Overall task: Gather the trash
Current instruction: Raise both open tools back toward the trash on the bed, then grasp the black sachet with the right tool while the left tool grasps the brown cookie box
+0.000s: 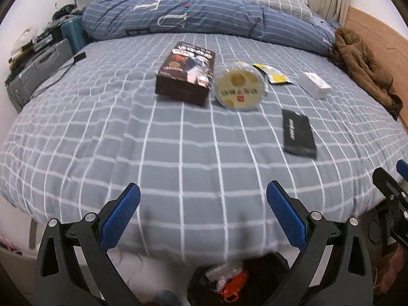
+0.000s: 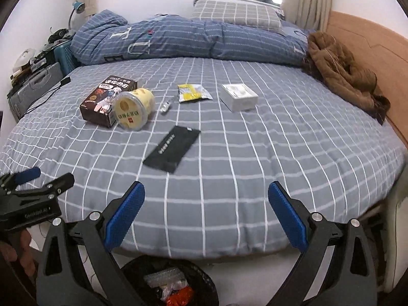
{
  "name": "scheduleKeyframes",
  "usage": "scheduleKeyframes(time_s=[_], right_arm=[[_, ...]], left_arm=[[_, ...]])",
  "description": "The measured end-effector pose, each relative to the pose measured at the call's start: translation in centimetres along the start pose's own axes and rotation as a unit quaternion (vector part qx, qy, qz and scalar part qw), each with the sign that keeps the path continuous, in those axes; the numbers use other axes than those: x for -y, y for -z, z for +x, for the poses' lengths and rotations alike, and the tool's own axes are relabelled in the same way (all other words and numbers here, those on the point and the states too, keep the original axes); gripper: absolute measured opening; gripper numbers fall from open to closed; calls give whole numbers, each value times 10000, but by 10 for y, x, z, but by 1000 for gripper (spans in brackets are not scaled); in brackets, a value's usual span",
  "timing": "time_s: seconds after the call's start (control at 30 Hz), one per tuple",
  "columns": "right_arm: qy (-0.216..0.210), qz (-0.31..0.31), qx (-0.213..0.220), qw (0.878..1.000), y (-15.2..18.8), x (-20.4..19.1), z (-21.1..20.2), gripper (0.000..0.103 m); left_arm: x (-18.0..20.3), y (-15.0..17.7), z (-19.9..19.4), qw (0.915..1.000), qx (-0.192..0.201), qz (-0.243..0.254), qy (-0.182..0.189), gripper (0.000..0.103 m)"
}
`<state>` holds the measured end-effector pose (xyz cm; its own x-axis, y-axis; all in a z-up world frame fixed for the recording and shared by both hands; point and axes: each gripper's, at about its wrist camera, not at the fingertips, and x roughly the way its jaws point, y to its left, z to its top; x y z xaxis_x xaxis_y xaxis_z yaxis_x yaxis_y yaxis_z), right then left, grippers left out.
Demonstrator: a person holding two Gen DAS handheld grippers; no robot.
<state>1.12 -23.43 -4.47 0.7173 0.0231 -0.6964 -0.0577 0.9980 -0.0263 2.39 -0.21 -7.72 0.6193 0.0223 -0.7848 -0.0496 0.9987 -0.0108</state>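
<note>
Right wrist view: both grippers, left [image 1: 203,219] and right [image 2: 206,219], are held wide open and empty above the bin [image 2: 204,275], while the black pouch [image 2: 171,151], nearest beyond it on the bed [image 2: 255,178], is best pinched by an edge.

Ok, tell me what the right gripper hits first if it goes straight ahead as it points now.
Probably the flat black packet: it lies on the bedsheet ahead of the open right gripper, slightly to its left. Depth is hard to judge through the fisheye.

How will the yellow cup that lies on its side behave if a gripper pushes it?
The yellow cup lies on its round side, so it probably rolls, curving since it tapers. It leans against the dark box, which may block it leftward. It looks like light, thin packaging that could dent.
</note>
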Motion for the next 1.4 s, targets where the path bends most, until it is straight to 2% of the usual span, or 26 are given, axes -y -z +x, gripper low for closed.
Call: scheduleKeyframes(time_s=[0.2,0.4,0.6,0.83,1.1,1.27,1.4], right_arm=[[-77,-60,-197,9998,-23,-13,35,93],[-55,-193,-438,9988,-35,-25,71,91],[-93,-2,-739,9972,-44,-26,106,90],[-302,450,-1186,9915,-47,-28,136,90],[-337,592,-1359,9884,-51,-41,158,89],[-167,510,-1397,9887,-55,-49,170,83],[8,517,-1489,9875,-54,-48,177,73]], left_arm=[[-16,-34,31,9997,4,45,-228,97],[-24,-68,65,9995,-32,121,-286,97],[-24,-92,93,9991,-36,244,-345,97],[-22,-107,111,9990,-88,288,-328,97],[-17,-123,128,9974,-16,497,-525,97],[-18,-129,138,9972,-11,508,-556,97],[-18,-131,143,9969,-19,536,-578,97]])
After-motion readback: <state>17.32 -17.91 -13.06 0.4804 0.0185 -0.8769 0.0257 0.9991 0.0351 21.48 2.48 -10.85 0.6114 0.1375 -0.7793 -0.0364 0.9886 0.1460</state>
